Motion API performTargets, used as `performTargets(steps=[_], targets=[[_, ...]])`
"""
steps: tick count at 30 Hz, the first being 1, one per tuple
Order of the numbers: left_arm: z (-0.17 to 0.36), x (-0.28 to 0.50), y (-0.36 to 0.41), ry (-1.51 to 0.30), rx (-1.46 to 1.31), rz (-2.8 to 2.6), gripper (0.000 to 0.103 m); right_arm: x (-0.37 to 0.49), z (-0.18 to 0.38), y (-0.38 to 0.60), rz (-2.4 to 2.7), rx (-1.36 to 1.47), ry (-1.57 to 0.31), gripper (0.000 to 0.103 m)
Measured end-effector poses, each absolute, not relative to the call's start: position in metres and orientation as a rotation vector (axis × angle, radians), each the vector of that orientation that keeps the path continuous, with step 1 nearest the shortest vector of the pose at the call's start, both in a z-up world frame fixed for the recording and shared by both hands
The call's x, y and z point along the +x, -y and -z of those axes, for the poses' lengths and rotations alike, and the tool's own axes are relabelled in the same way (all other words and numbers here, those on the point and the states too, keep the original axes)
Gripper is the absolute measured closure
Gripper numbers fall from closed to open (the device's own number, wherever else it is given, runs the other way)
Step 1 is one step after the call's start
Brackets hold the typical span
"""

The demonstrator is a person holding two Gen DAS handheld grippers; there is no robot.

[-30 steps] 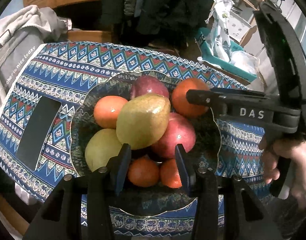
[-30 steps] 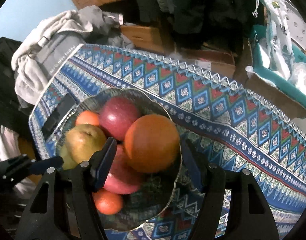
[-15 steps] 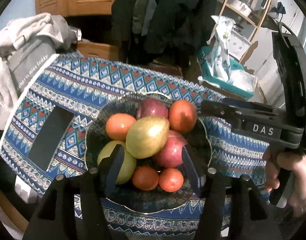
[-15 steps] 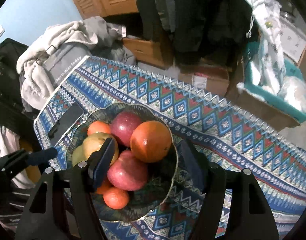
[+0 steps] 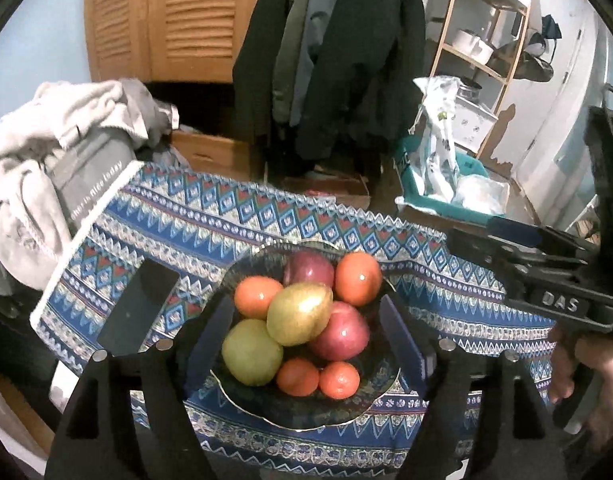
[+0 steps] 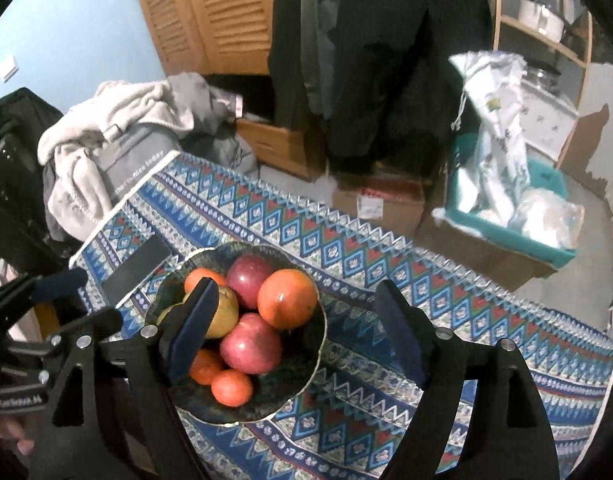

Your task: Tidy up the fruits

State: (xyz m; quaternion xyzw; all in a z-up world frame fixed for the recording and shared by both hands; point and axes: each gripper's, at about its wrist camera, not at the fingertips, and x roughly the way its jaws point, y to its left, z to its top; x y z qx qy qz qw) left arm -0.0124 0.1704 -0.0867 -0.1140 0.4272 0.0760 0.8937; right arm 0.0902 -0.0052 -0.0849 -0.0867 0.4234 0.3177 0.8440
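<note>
Glass, dark and scallop-edged: bowl, landmark for all below; heaped with fruit

Left wrist view
- Bowl's footing: patterned blue tablecloth
- Top of heap: yellow-green pear, leaning on red apple to bowl's right half
- Near-left in bowl: second green pear
- Near rim: two small mandarins, side by side
- Far rim: large orange, dark red apple, smaller orange
- Left gripper: above bowl, fingers spread wide, touching no fruit, holding nothing
- Left of bowl: black phone flat on cloth
- Right of bowl: right gripper, seen side-on, hand on its grip

Right wrist view
- Bowl: lower left of centre on cloth
- Visible fruit: large orange, two red apples, pear partly behind left finger
- Right gripper: fingers wide apart, empty, above bowl's right edge
- Left of bowl: left gripper, side-on
- Beyond bowl: phone; grey clothes pile past table's far-left corner
</note>
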Motion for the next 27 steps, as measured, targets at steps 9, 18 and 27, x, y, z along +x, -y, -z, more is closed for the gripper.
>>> performTargets(steps=[9,18,27], targets=[[0.057,-0.024,-0.171,-0.817,-0.232,-0.162,0.022,0.068,0.044,0.025,-0.653,-0.173,-0.771,0.016],[0.029,-0.035,-0.153,-0.754,-0.188,-0.122,0.015,0.048,0.021,0.044,-0.632,-0.155,-0.688,0.015],[0.013,-0.042,-0.148,-0.71,-0.178,-0.122,0.01,0.033,0.005,0.058,-0.621,-0.145,-0.628,0.014]])
